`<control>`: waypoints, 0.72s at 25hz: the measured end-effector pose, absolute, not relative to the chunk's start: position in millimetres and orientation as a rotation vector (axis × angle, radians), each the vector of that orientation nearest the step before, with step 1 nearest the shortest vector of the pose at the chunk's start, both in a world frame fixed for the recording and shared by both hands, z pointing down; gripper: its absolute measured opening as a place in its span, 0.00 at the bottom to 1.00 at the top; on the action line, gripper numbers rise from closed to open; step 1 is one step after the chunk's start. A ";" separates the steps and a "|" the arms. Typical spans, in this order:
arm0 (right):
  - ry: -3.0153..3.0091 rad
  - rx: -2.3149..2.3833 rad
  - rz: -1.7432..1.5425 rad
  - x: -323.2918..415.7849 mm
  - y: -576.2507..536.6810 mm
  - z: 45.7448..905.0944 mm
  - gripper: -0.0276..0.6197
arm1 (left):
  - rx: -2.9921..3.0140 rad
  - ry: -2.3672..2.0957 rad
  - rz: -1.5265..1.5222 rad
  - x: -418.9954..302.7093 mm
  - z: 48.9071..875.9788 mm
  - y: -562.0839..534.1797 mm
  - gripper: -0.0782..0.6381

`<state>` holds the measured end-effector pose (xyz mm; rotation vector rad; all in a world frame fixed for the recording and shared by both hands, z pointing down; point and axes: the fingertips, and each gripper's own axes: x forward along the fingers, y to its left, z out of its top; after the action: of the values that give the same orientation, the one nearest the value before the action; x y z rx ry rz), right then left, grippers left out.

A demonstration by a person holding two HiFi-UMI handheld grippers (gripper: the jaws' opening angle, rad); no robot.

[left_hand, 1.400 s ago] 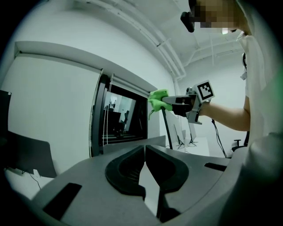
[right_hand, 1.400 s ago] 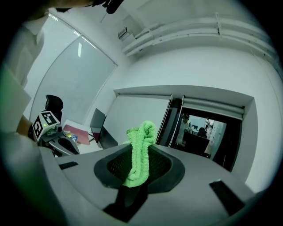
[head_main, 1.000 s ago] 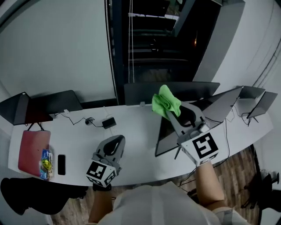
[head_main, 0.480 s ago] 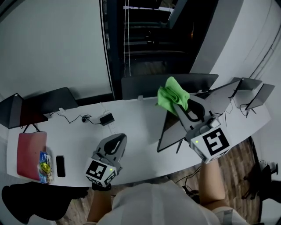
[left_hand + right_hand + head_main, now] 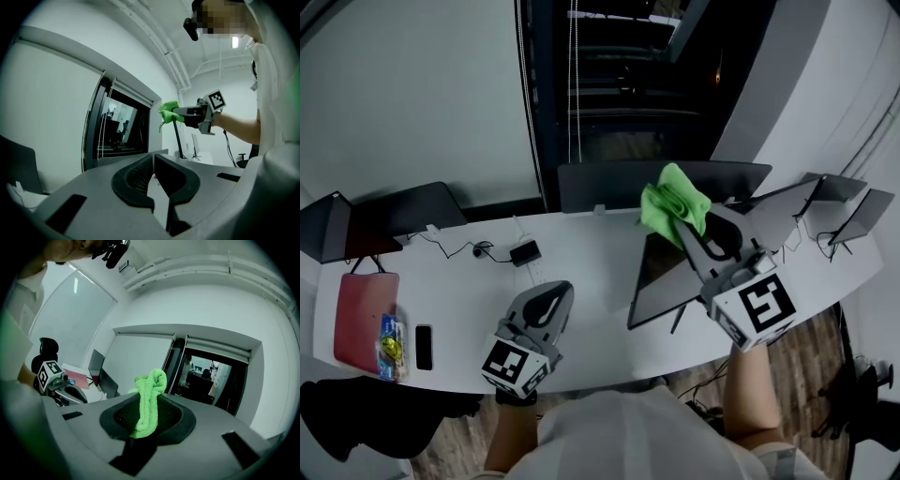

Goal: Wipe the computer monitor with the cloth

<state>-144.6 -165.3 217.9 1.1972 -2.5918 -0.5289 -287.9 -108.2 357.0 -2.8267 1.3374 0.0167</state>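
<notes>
My right gripper (image 5: pixel 684 225) is shut on a bright green cloth (image 5: pixel 675 203), held up above the top edge of the dark computer monitor (image 5: pixel 661 281), which stands tilted on the white desk (image 5: pixel 591 272). In the right gripper view the cloth (image 5: pixel 149 399) hangs bunched between the jaws. My left gripper (image 5: pixel 553 295) hovers low over the desk's front, left of the monitor, shut with nothing in it. In the left gripper view its jaws meet, and the cloth (image 5: pixel 168 111) shows ahead, up in the air.
Other dark screens stand along the desk's back (image 5: pixel 609 187) and at both ends (image 5: pixel 422 211). A red folder (image 5: pixel 364 319), a phone (image 5: pixel 423 346) and a snack packet (image 5: pixel 389 347) lie at the left. A charger with cable (image 5: pixel 525 253) sits mid-desk.
My right gripper has carried the cloth a little up and to the right over the monitor. The left gripper has stayed about where it was.
</notes>
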 end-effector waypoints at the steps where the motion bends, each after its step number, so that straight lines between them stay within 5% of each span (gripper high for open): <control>1: -2.593 1.189 -0.546 -142.2 -166.5 217.2 0.15 | -2.821 1.337 0.009 -283.6 356.0 -108.3 0.15; 18: -2.593 0.957 -0.761 -89.3 -182.3 218.4 0.15 | -2.666 1.590 -0.029 -225.8 340.1 -109.7 0.15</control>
<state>-89.3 -182.3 218.4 0.9573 -2.5930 -0.7609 -225.8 -109.7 340.1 -2.6663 1.5897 -0.0286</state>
